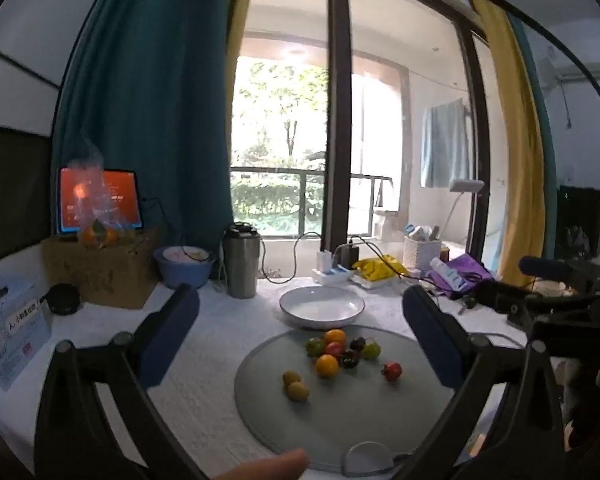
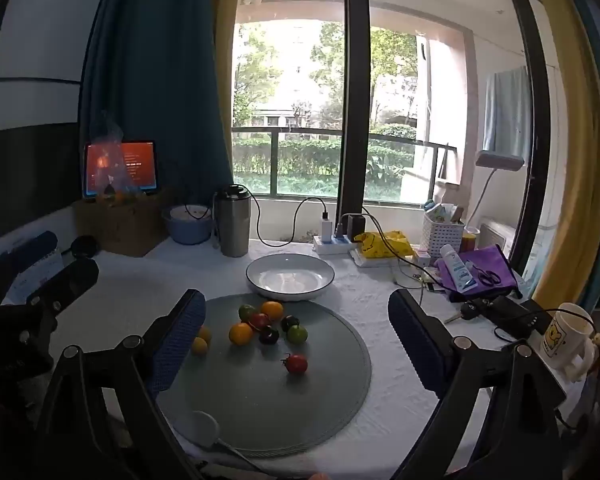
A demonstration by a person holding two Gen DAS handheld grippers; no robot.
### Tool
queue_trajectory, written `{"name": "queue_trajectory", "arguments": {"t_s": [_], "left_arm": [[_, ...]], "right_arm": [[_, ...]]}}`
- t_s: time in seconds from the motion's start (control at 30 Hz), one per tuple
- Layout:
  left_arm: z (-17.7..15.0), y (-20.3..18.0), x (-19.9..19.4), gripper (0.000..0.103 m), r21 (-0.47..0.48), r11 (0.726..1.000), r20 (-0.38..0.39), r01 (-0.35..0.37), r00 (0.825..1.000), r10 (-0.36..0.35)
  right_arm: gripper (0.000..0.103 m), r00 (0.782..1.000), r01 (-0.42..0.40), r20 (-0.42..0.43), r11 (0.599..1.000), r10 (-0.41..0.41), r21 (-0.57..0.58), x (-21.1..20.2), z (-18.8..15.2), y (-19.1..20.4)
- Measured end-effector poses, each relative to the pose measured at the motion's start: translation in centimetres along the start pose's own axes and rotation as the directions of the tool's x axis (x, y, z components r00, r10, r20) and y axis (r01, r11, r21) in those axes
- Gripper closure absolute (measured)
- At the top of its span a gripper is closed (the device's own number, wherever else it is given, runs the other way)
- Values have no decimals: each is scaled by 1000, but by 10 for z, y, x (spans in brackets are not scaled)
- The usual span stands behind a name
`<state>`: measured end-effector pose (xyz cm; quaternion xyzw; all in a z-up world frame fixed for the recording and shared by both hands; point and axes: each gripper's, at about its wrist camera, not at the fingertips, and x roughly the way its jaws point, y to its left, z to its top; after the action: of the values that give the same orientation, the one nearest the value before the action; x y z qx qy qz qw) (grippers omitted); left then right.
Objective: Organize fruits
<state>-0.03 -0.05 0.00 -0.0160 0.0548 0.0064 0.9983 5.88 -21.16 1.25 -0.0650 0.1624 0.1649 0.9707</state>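
My left gripper and right gripper both hang wide open and empty above the grey mat. The small fruits lie clustered just ahead between my right fingers, the empty white plate beyond them. Round fruit may roll off if nudged or burst under a hard squeeze. A spoon lies near my right gripper's left finger; cables and a steel tumbler stand behind the plate.

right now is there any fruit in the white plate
No, the white plate is bare inside, while the small fruits all lie on the grey round mat in front of it.
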Motion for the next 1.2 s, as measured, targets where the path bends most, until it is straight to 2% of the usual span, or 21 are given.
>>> {"name": "queue_trajectory", "arguments": {"t_s": [0.13,0.2,0.23,0.37,0.93,1.2], "left_arm": [[-1,-12,-3,0,30,999,5,-16,1000,16],[0,0,0,0,-48,999,-21,-12,1000,11],[1,-1,-2,0,-47,999,-6,-13,1000,13],[2,4,-4,0,-55,998,-35,-17,999,15],[-9,16,-3,0,-110,994,-19,-26,1000,24],[-7,17,-3,0,-106,994,-18,-18,1000,16]], "right_arm": [[9,1000,8,8,1000,-7,-17,0,1,-3],[9,1000,11,6,1000,-11,-12,1,1,-3],[9,1000,14,3,1000,-14,-14,2,0,-2],[9,1000,7,-23,1000,-7,-17,10,-3,3],[9,1000,-7,-8,1000,7,-23,6,-3,2],[9,1000,-9,-6,1000,9,-24,5,-3,3]]}}
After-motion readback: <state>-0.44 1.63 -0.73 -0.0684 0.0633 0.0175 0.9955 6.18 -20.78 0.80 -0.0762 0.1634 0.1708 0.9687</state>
